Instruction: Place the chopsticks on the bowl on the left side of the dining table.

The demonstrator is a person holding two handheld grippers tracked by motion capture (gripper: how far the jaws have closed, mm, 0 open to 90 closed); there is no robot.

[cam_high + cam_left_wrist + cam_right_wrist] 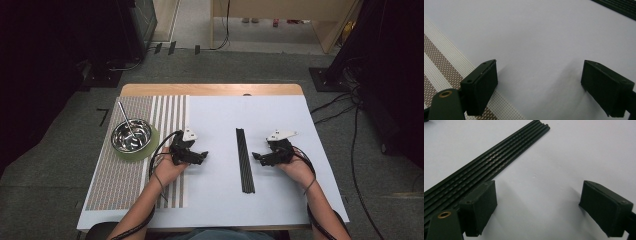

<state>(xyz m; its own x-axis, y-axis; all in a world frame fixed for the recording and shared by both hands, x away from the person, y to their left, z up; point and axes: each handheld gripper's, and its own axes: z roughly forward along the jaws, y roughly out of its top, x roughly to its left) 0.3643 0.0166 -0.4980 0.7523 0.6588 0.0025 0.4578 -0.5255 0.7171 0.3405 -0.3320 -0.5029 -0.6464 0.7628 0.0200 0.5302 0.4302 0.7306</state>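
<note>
A bundle of several long thin black rods lies side by side in the middle of the white table top, running front to back. My left gripper rests left of the rods, by the edge of the striped mat, its jaws wide apart over bare white surface. My right gripper sits just right of the rods and points at them; its jaws stand open with nothing between them, and the black rods pass by the left jaw.
A woven striped placemat covers the table's left part. On it a shiny steel bowl holding a metal utensil stands on a green round coaster. Cables lie on the floor at the right.
</note>
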